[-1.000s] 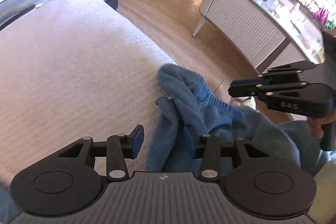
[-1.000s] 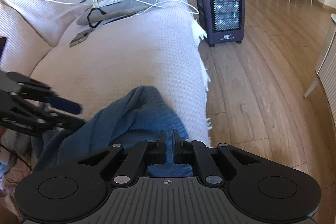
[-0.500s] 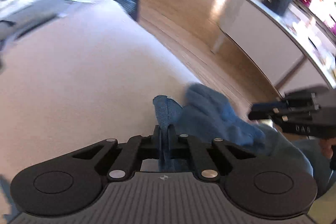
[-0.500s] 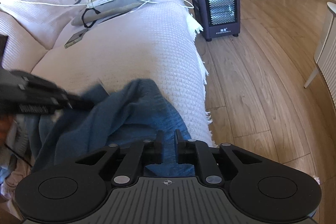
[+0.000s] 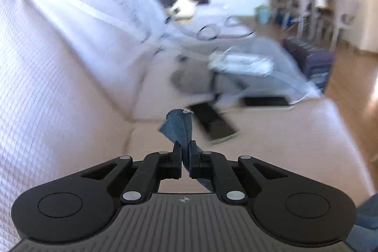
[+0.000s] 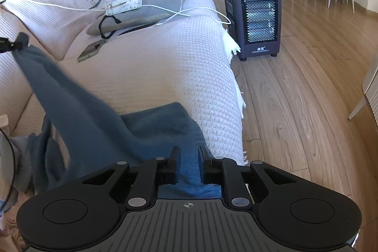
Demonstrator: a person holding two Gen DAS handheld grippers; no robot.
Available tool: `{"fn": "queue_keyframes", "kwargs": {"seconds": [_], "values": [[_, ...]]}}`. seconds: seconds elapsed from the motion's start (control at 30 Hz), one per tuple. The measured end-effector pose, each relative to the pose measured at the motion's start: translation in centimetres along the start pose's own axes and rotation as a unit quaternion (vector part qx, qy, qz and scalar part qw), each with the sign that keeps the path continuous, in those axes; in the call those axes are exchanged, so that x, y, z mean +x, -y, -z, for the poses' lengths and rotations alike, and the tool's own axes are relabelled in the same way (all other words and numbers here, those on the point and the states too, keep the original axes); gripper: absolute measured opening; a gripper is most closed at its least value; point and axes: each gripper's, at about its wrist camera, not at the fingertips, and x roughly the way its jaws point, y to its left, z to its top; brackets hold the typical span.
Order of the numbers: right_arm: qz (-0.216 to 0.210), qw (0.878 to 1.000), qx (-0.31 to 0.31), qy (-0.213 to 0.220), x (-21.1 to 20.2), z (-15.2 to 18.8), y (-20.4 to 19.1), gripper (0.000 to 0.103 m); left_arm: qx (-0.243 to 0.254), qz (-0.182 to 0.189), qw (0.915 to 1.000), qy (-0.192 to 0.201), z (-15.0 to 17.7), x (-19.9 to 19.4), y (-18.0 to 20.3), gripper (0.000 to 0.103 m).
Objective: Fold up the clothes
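Note:
A blue knitted garment (image 6: 99, 124) lies on the white sofa seat (image 6: 165, 63) and is drawn out in a long band toward the sofa back. My left gripper (image 5: 185, 152) is shut on one corner of the blue garment (image 5: 180, 126), which sticks up past the fingers. In the right wrist view the left gripper (image 6: 9, 45) shows at the far left edge, holding that end raised. My right gripper (image 6: 190, 164) sits at the sofa's front edge. Its jaws stand a little apart with blue fabric filling the gap.
A phone (image 6: 91, 51) lies on the seat near the backrest, and a grey cushion (image 6: 153, 1) with a power strip (image 6: 124, 5) and cables lies further along. A dark heater (image 6: 255, 15) stands on the wooden floor (image 6: 295, 98) beside the sofa. Chairs stand at the far right.
The left gripper went from open to shut on a garment corner, then swung up toward the sofa back, stretching the cloth. The right gripper stayed put; its jaws now stand slightly wider.

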Motion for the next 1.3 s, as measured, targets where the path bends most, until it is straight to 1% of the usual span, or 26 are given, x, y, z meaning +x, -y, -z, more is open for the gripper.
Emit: {"fn": "queue_keyframes", "kwargs": {"seconds": [0.03,0.1,0.13,0.2,0.23,0.3,0.37,0.43,0.53,0.6,0.63,0.7,0.77,0.9,1.0,1.07,1.13,1.17,1.3], "values": [[0.000,1.000,0.000,-0.002,0.2,-0.1,0.1,0.018,0.004,-0.009,0.9998,-0.016,0.4,0.9,0.0,0.005],[0.001,1.000,0.002,-0.005,0.5,-0.3,0.3,0.021,0.026,-0.035,0.9971,-0.062,1.9,2.9,0.6,0.007],[0.003,1.000,0.003,-0.005,0.5,-0.3,0.4,0.024,0.040,-0.049,0.9945,-0.083,2.6,3.8,0.9,0.009],[0.006,1.000,0.009,-0.004,0.6,-0.5,1.0,0.026,0.076,-0.085,0.9867,-0.116,3.8,5.1,1.6,0.016],[0.007,1.000,0.014,-0.004,0.6,-0.7,1.3,0.026,0.090,-0.099,0.9827,-0.127,4.4,5.5,1.9,0.018],[0.004,1.000,0.024,-0.001,0.9,-1.2,2.0,0.026,0.099,-0.103,0.9814,-0.128,4.7,5.4,2.2,0.023],[0.001,0.999,0.035,0.001,1.3,-1.8,2.7,0.026,0.088,-0.085,0.9859,-0.114,4.2,4.5,2.3,0.030],[-0.005,0.999,0.042,0.002,1.9,-2.4,3.1,0.026,0.086,-0.058,0.9897,-0.099,3.6,3.4,2.9,0.045],[-0.018,0.999,0.043,-0.003,3.2,-3.3,2.9,0.027,0.099,-0.014,0.9915,-0.083,3.3,1.9,4.6,0.055],[-0.026,0.999,0.045,-0.007,4.1,-3.9,2.9,0.029,0.116,0.001,0.9898,-0.084,3.5,1.3,6.0,0.056],[-0.030,0.998,0.045,-0.009,4.6,-4.2,2.8,0.030,0.123,0.006,0.9887,-0.085,3.7,1.1,6.7,0.059],[-0.039,0.998,0.046,-0.012,5.5,-4.7,2.7,0.033,0.136,0.010,0.9865,-0.091,4.4,0.9,7.9,0.060],[-0.049,0.998,0.046,-0.016,6.0,-5.0,2.5,0.034,0.135,0.019,0.9853,-0.103,5.1,1.1,8.4,0.060],[-0.071,0.997,0.034,-0.026,5.8,-4.1,1.4,0.036,0.137,0.029,0.9819,-0.127,6.6,1.9,9.5,0.063],[-0.068,0.997,0.006,-0.038,5.5,-3.0,0.2,0.036,0.148,0.039,0.9780,-0.141,7.6,2.7,10.4,0.064],[-0.066,0.997,-0.009,-0.043,5.2,-2.2,-0.5,0.038,0.157,0.045,0.9751,-0.150,8.2,3.1,11.1,0.065],[-0.063,0.997,-0.024,-0.046,5.1,-1.5,-1.0,0.048,0.163,0.050,0.9726,-0.158,8.7,3.7,11.7,0.065],[-0.057,0.997,-0.033,-0.045,5.1,-1.3,-1.2,0.049,0.166,0.052,0.9717,-0.160,8.9,3.8,12.0,0.065],[-0.060,0.997,-0.032,-0.042,4.9,-1.8,-1.0,0.049,0.171,0.053,0.9693,-0.168,9.5,4.3,12.5,0.067]]}}
